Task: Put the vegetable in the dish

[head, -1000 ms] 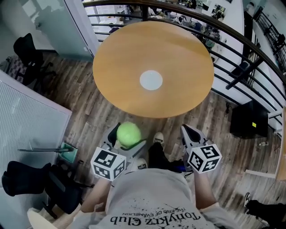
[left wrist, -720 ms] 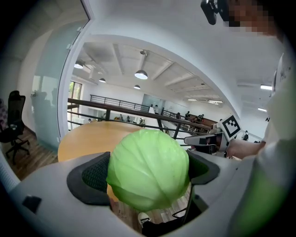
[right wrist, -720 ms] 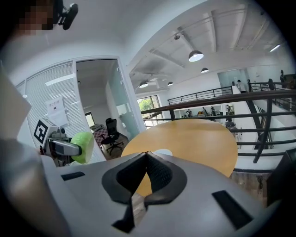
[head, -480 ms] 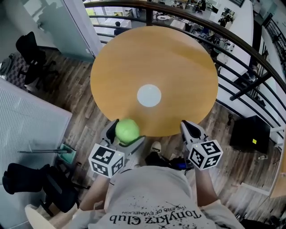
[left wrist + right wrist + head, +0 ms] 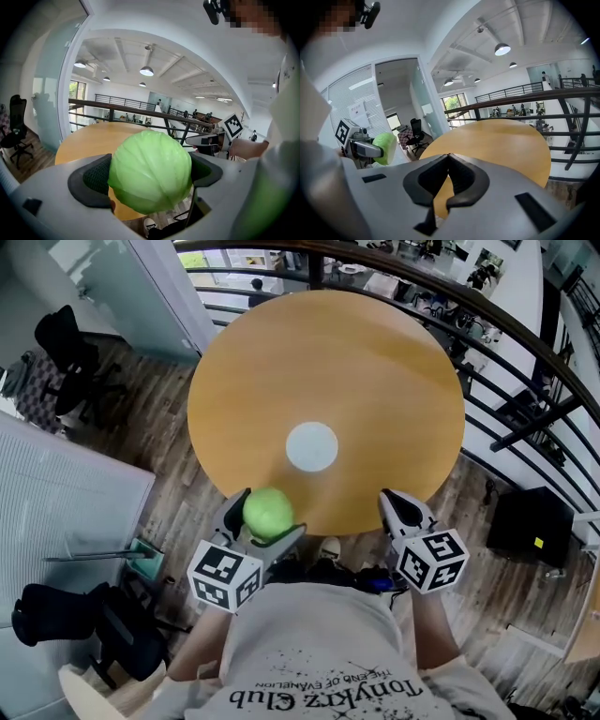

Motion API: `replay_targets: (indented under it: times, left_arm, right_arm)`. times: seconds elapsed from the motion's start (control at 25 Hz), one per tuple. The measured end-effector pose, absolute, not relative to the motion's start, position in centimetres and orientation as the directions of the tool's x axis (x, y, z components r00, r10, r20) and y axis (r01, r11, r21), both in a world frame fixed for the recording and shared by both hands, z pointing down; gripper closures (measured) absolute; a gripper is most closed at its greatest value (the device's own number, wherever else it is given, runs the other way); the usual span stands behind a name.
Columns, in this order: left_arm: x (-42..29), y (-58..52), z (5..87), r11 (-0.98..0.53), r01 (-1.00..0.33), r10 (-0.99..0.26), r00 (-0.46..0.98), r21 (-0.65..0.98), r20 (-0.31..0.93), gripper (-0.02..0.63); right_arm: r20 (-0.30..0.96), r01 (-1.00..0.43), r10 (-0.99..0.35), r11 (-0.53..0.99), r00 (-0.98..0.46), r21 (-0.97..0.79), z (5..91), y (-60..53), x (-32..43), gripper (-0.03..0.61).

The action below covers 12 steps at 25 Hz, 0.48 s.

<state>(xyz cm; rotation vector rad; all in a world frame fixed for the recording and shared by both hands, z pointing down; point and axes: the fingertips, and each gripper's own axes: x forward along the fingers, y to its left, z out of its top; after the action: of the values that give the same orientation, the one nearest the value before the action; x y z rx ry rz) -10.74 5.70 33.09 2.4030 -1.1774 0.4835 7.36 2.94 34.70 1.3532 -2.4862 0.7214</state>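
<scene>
A round green cabbage sits between the jaws of my left gripper, which is shut on it, held at the near edge of the round wooden table. A small white dish lies at the table's middle, beyond the cabbage. My right gripper hovers at the table's near right edge with its jaws shut and nothing between them. From the right gripper view the cabbage shows at the far left.
A black railing curves round the far and right side of the table. Office chairs stand at the left on the wooden floor, by a glass wall. A black box sits on the floor at the right.
Both grippers have come closer to the table: the cabbage, earlier over the floor short of the table, now hangs at its near edge. The right gripper has reached the edge too.
</scene>
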Motion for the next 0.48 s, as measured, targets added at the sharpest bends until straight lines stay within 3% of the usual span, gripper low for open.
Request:
replay_targets:
  times: [0.48]
  left_arm:
    - [-12.5,2.7,34.6,-0.631,-0.745,-0.592,0.642,0.217,0.487,0.120]
  right_arm:
    - [0.423,-0.867,-0.761,0.385,-0.493,-0.317,35.1,1.8,4.9,0.563]
